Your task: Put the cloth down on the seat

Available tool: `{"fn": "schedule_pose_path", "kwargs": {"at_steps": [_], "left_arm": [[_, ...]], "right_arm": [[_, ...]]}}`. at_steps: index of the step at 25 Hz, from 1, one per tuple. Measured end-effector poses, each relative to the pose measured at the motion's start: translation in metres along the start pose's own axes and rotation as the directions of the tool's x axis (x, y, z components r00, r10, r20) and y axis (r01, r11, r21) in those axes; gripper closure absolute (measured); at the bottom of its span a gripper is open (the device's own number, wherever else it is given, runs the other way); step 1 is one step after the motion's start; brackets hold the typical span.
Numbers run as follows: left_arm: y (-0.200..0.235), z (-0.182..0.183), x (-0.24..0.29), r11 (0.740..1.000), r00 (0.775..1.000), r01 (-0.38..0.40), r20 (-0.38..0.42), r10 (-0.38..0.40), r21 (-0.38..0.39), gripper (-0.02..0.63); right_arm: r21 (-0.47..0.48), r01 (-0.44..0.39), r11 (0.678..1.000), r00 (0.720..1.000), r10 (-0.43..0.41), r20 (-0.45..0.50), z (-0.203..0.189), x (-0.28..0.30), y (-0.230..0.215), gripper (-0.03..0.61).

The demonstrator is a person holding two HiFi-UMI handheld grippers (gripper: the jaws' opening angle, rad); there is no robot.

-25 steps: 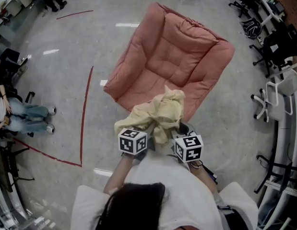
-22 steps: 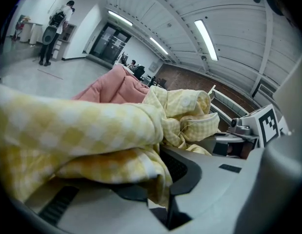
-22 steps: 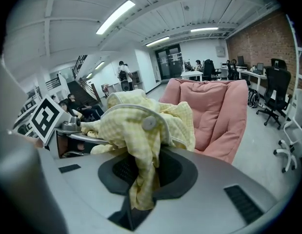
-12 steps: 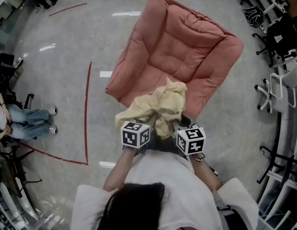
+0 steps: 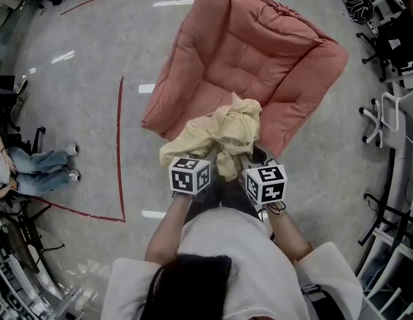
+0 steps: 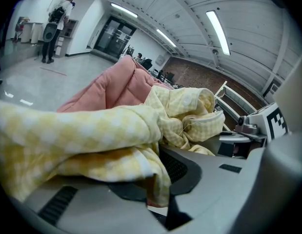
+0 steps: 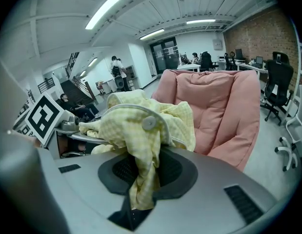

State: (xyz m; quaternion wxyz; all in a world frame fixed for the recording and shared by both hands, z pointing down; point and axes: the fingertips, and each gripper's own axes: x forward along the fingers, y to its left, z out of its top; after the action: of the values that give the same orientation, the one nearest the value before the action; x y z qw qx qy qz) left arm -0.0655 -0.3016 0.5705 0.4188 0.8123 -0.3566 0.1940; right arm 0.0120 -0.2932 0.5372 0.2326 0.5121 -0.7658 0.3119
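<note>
Cloth point(image 5: 219, 133) is up in the air, bunched betw. both grippers over the front edge of the pink seat point(image 5: 259, 59), not laid down yet. Left gripper point(image 6: 158, 179) is nearly closed, pinching a fold; right gripper point(image 7: 141, 177) likewise, fabric clamped. 2 steps left, I'd say: carry fwd, let go.

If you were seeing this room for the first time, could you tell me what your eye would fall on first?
The big pink seat on the grey floor stands out first, filling the upper middle of the head view. Next comes the crumpled yellow checked cloth, held up at the seat's near edge, with the left gripper and the right gripper each shut on a fold of it.
</note>
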Motion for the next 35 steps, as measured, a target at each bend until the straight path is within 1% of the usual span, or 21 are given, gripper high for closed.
{"fn": "schedule_pose_path", "kwargs": {"at_steps": [3,6,11,16,22,24,28,35], "left_arm": [[0.010,0.001,0.013,1.000,1.000,-0.009,-0.015,0.009,-0.017,0.552],[0.018,0.003,0.031,0.999,0.999,-0.018,-0.035,0.016,-0.030,0.552],[0.037,0.001,0.070,0.998,0.996,-0.056,-0.068,0.055,-0.026,0.552],[0.061,-0.006,0.103,0.996,0.993,-0.072,-0.099,0.066,-0.051,0.552],[0.093,-0.017,0.143,0.991,0.988,-0.107,-0.122,0.096,-0.085,0.552],[0.103,-0.021,0.154,0.988,0.986,-0.118,-0.131,0.105,-0.095,0.552],[0.120,-0.027,0.178,0.989,0.983,-0.118,-0.150,0.103,-0.093,0.552],[0.158,-0.052,0.220,0.987,0.973,-0.130,-0.203,0.109,-0.092,0.552]], "right_arm": [[0.038,-0.003,0.999,1.000,0.003,-0.017,0.000,0.013,-0.007,0.495],[0.042,-0.001,0.999,0.999,0.002,-0.033,0.000,0.027,-0.020,0.495],[0.080,0.007,0.997,0.998,-0.003,-0.058,-0.012,0.059,-0.047,0.495],[0.094,0.022,0.995,0.996,-0.014,-0.086,-0.024,0.093,-0.065,0.495],[0.124,0.030,0.992,0.994,-0.016,-0.111,-0.044,0.139,-0.089,0.495],[0.120,0.032,0.992,0.992,-0.017,-0.123,-0.050,0.153,-0.095,0.495],[0.111,0.042,0.993,0.989,-0.025,-0.143,-0.060,0.178,-0.108,0.495],[0.153,0.060,0.986,0.983,-0.032,-0.182,-0.096,0.226,-0.126,0.495]]}}
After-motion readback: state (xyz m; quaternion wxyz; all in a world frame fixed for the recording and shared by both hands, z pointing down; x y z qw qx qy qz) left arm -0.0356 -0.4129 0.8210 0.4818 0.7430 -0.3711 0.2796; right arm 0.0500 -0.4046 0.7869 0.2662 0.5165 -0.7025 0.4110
